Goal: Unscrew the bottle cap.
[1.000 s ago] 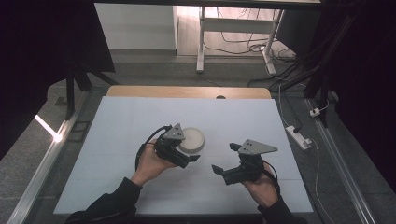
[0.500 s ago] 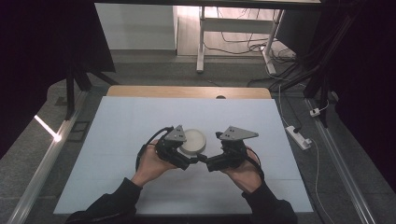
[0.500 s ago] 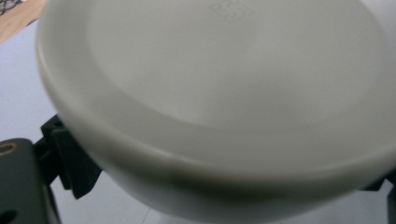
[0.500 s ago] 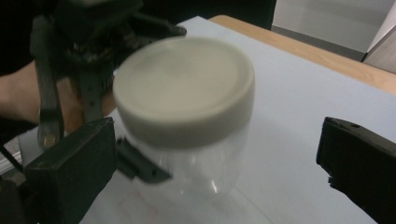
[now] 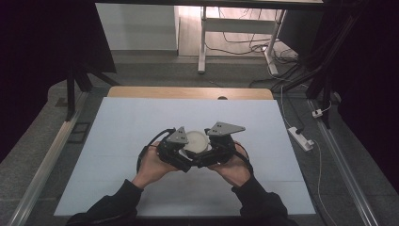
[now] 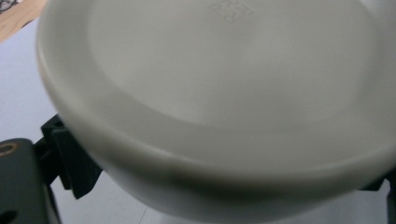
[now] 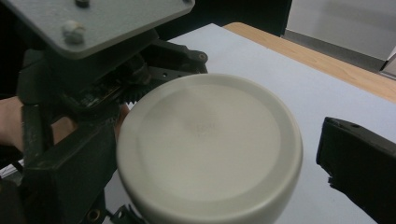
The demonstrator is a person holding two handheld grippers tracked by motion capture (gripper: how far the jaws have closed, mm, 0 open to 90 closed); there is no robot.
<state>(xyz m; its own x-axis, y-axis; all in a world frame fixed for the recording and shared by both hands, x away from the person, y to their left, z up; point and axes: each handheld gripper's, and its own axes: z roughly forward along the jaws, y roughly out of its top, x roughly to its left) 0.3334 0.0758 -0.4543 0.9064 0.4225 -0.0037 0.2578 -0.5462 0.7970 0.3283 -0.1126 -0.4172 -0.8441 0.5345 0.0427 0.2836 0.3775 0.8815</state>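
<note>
White plastic jar (image 5: 196, 141), capped by a broad round lid (image 7: 208, 140), stands on the pale blue table mat (image 5: 117, 141) near the middle, between my two grippers. Left gripper (image 5: 181, 157) appears to hold the jar body: in the left gripper view its jaws sit close on either side beneath the lid's (image 6: 224, 93) rim, though I cannot see contact outright. Right gripper (image 5: 207, 157) is close beside the lid with jaws standing wide, one black jaw off to the right of the lid in its own view, nothing between them yet. Step in hand, as I judge it: seat the right jaws across the lid so it can be turned off. Note to self: centre the jaws on the lid's diameter, grip the rim wall rather than the rounded edge, keep the left hold steady so the jar does not spin or tip, and close gently since smooth plastic may slip.
</note>
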